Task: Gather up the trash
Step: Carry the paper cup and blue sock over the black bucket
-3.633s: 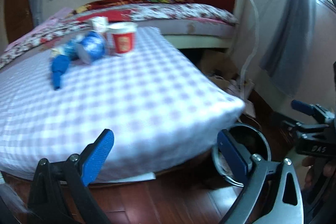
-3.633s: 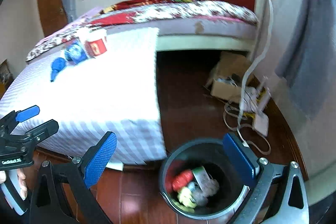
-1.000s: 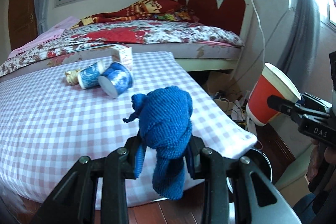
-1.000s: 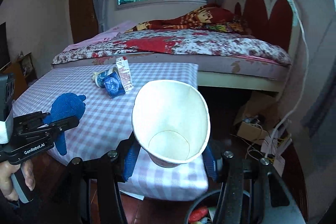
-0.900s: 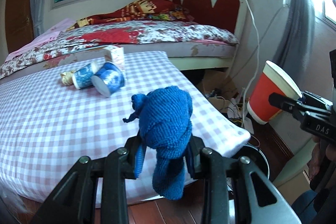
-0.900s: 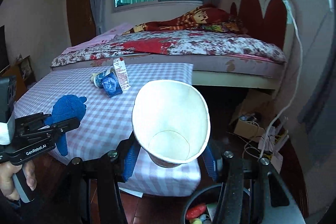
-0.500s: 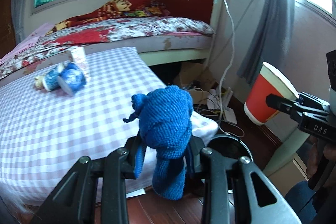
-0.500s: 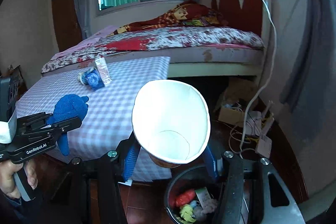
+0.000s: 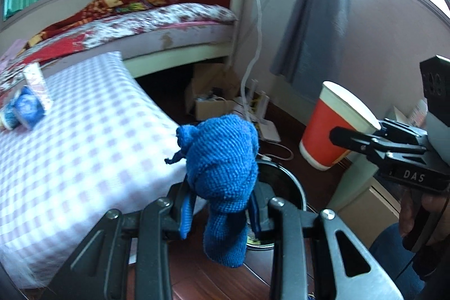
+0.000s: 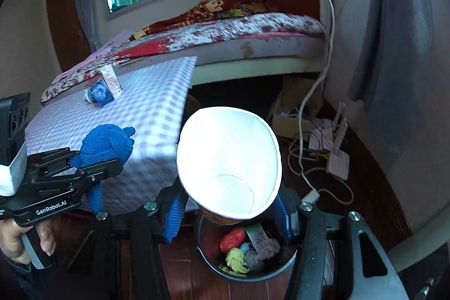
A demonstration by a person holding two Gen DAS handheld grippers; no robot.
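Both my grippers loaded beside the bin
My left gripper (image 9: pixel 222 204) pinches the blue cloth (image 9: pixel 225 159); my right gripper (image 10: pixel 227 211) clamps the paper cup (image 10: pixel 229 159) over the trash bin (image 10: pixel 287 264)

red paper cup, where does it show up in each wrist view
Left wrist view: the red paper cup sits at the right, side-on, gripped near its rim by the right gripper.
Right wrist view: the same cup fills the centre, its white inside facing the camera, held between the gripper's blue pads.
Shared landmark: the black trash bin on the floor, just below the cup in both.
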